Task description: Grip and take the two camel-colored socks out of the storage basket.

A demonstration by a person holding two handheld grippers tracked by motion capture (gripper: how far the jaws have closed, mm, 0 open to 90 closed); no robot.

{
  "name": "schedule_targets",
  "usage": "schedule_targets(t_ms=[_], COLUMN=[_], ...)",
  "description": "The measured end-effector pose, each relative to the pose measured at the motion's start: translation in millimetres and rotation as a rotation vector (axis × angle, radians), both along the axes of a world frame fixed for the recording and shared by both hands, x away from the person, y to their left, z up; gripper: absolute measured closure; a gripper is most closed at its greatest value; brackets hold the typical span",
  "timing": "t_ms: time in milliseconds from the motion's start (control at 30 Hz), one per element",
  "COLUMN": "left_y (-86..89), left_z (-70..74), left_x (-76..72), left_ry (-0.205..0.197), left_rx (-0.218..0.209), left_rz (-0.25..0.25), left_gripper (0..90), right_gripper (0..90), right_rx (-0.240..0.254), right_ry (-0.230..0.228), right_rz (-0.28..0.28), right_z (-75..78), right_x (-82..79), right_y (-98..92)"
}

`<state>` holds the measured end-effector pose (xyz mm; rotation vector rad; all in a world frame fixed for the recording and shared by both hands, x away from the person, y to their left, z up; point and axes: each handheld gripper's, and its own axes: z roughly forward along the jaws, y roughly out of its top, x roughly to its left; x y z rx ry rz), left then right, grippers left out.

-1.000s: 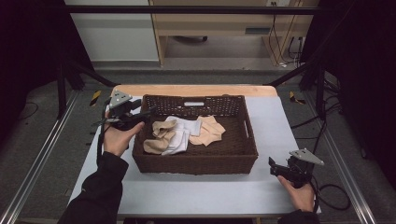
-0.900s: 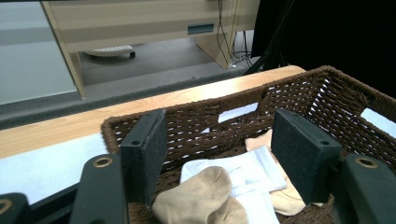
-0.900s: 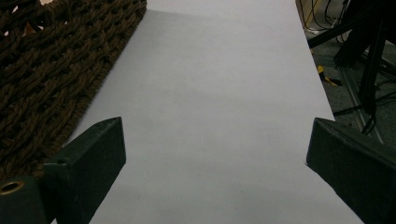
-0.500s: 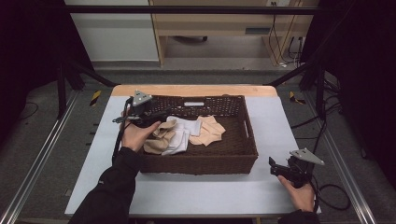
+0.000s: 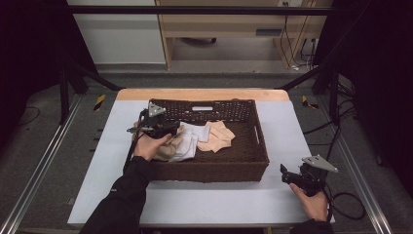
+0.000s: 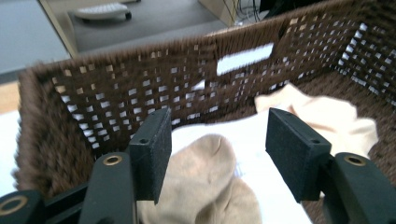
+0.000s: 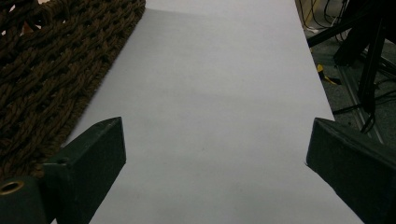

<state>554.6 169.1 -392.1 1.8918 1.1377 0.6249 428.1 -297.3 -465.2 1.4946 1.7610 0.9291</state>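
Observation:
A dark brown wicker basket (image 5: pixel 253 146) stands on the white table and holds a heap of socks. The heap has a tan sock (image 5: pixel 168 148), a white one (image 5: pixel 195 134) and a peach one (image 5: pixel 219 136). My left gripper (image 5: pixel 176 128) is inside the basket's left end, low over the heap. In the left gripper view its jaws (image 6: pixel 217 140) have just been closing a little. They still stand apart, with the tan sock (image 6: pixel 205 182) and the white sock (image 6: pixel 247 140) between and below them, and the pads are not pressing. My right gripper (image 5: pixel 285 174) rests open on the table at the front right, with bare table between its jaws (image 7: pixel 215 135).
The basket's woven wall (image 6: pixel 116 88) rises just beyond the left jaws, with a white label (image 5: pixel 202 108) on it. A wooden strip (image 5: pixel 202 94) edges the table's far side. Metal rails run along both sides, and cables lie on the floor at the right (image 5: pixel 341 200).
My left hand has moved right from outside the basket's left end, over the rim, and down onto the socks. The right hand has not moved.

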Motion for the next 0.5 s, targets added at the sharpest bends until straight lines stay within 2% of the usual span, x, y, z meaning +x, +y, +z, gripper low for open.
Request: schedule_targets(t_ms=[100, 200, 233, 333, 433, 500], left_y=[0.9, 0.9, 0.1, -1.6, -3.0, -3.7], left_z=[-5.4, -8.9, -10.8, -12.7, -19.3, -19.9], left_x=[0.6, 0.8, 0.8, 1.0, 1.9, 2.1], left_ry=[0.018, 0.029, 0.031, 0.041, 0.058, 0.059], left_rx=[0.028, 0.039, 0.061, 0.058, 0.096, 0.099], left_rz=[0.002, 0.001, 0.004, 0.001, 0.015, 0.015], left_gripper=[42.7, 42.8, 42.3, 40.7, 39.9, 41.0], right_gripper=[5.1, 5.1, 5.1, 5.1, 5.1, 5.1], right_rx=[0.0, 0.001, -0.003, -0.002, 0.0, 0.0], right_ry=[0.0, 0.001, 0.001, 0.002, 0.002, 0.002], right_rz=[-0.001, -0.002, 0.0, 0.0, -0.001, -0.002], right_z=[0.0, 0.0, -0.3, -0.3, 0.0, 0.0], right_x=[0.1, 0.2, 0.4, 0.3, -0.1, -0.1], right_y=[-0.2, -0.3, -0.5, -0.3, -0.2, -0.2])
